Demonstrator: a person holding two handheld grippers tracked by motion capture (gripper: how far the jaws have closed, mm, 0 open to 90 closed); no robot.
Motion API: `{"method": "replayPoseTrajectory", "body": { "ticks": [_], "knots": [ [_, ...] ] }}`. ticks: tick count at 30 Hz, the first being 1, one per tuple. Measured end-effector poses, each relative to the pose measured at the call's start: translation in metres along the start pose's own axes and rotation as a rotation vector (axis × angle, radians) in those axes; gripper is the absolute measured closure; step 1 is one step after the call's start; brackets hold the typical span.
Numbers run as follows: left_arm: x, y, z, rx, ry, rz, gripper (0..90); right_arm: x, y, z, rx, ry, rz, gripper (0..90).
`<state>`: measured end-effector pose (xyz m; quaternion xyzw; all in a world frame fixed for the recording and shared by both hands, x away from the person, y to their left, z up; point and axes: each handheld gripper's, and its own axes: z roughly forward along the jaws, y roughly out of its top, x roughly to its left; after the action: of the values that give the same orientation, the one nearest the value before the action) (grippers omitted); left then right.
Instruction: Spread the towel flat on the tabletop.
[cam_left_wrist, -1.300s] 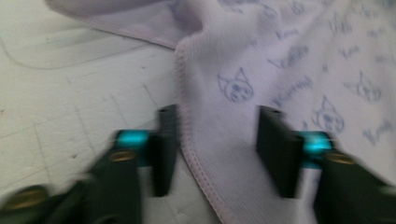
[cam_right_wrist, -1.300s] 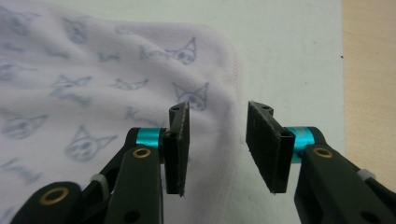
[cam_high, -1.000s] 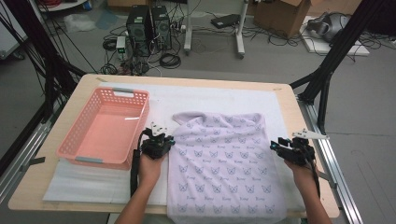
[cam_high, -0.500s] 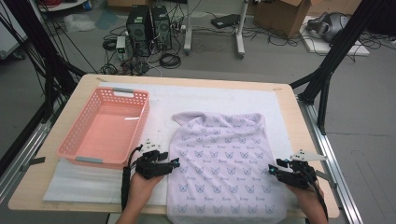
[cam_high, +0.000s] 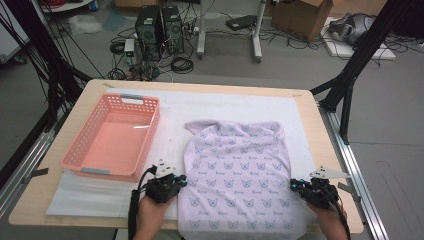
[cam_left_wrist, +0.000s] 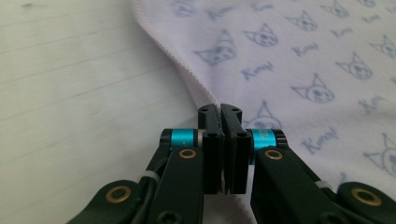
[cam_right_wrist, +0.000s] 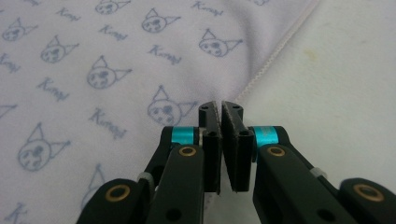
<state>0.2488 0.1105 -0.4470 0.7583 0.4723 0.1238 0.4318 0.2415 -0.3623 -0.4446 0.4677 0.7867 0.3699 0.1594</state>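
Cloth (cam_high: 235, 175) lies flat, pink basket (cam_high: 112, 137) well left.

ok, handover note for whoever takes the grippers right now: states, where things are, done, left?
Left gripper: jaws have just closed, pinching the left hem of the lilac cloth.
Right gripper: jaws have just closed, pinching the cloth's right hem.
The cloth lies flat on the white mat, printed side up, its near end at the table edge; the pink basket sits to its left, with nothing in it.
Done: both side edges gripped.
Left: probably a fold, maybe then into the basket.

Lab: computer towers (cam_high: 161, 27), floor cables (cam_high: 220, 37).
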Motion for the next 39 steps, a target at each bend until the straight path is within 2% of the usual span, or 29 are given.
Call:
{"method": "replayPoseTrajectory", "body": {
  "ticks": [3, 6, 10, 14, 17, 20, 22, 23, 24, 26, 28, 30, 33, 34, 35, 36, 37, 38, 39],
  "knots": [
    [0.002, -0.004, -0.005, 0.004, 0.003, 0.010, 87.0, 0.007, 0.002, 0.004, -0.002, 0.012, -0.024, 86.3],
    [0.003, -0.008, -0.004, -0.001, -0.005, 0.001, 87.1, 0.010, 0.002, 0.002, 0.000, 0.012, -0.037, 86.4],
    [0.001, -0.010, -0.005, -0.013, -0.047, -0.003, 86.9, 0.006, -0.006, -0.010, 0.009, -0.004, -0.032, 87.9],
    [-0.009, -0.014, -0.003, -0.005, -0.075, 0.020, 86.8, 0.004, -0.017, -0.023, 0.034, -0.028, -0.045, 88.2],
    [-0.015, -0.020, -0.008, 0.007, -0.104, 0.031, 86.9, 0.003, -0.026, -0.035, 0.038, -0.020, -0.030, 88.2],
    [-0.018, -0.025, -0.016, 0.019, -0.121, 0.035, 86.7, 0.007, -0.033, -0.043, 0.044, 0.017, -0.026, 87.9],
    [-0.017, -0.025, -0.018, 0.000, -0.101, 0.025, 80.7, 0.010, -0.033, -0.047, 0.024, 0.030, -0.025, 82.6],
    [-0.014, -0.023, -0.018, -0.011, -0.085, 0.016, 69.6, 0.010, -0.031, -0.048, -0.001, 0.025, -0.021, 75.0],
    [-0.011, -0.020, -0.017, -0.022, -0.085, -0.006, 58.6, 0.009, -0.029, -0.048, -0.022, 0.023, -0.005, 71.6],
    [-0.006, -0.013, -0.013, -0.048, -0.082, -0.026, 54.0, 0.007, -0.023, -0.047, -0.058, 0.004, 0.014, 63.7],
    [-0.004, -0.004, -0.006, -0.057, -0.078, -0.024, 48.8, 0.006, -0.017, -0.041, -0.070, -0.011, 0.027, 61.9],
    [-0.003, 0.005, 0.005, -0.047, -0.076, -0.018, 46.9, 0.004, -0.012, -0.033, -0.072, -0.027, 0.028, 60.9],
    [-0.004, 0.014, 0.025, 0.004, -0.069, -0.003, 46.4, 0.000, -0.004, -0.020, -0.072, -0.053, 0.043, 59.6],
    [-0.007, 0.015, 0.028, 0.008, -0.053, 0.018, 47.3, -0.001, -0.002, -0.016, -0.073, -0.063, 0.050, 59.4],
    [-0.009, 0.015, 0.028, 0.007, -0.018, 0.048, 53.5, -0.003, 0.000, -0.013, -0.073, -0.075, 0.057, 59.4],
    [-0.011, 0.013, 0.027, 0.012, 0.002, 0.074, 70.7, -0.004, 0.002, -0.010, -0.072, -0.087, 0.064, 59.4],
    [-0.011, 0.011, 0.025, 0.007, 0.004, 0.072, 80.2, -0.006, 0.003, -0.007, -0.076, -0.092, 0.071, 59.1],
    [-0.011, 0.008, 0.022, 0.011, -0.002, 0.060, 84.8, -0.007, 0.004, -0.005, -0.076, -0.092, 0.077, 59.0],
    [-0.011, 0.006, 0.017, 0.018, -0.004, 0.059, 85.6, -0.008, 0.004, -0.003, -0.076, -0.094, 0.080, 59.0]
  ]
}}
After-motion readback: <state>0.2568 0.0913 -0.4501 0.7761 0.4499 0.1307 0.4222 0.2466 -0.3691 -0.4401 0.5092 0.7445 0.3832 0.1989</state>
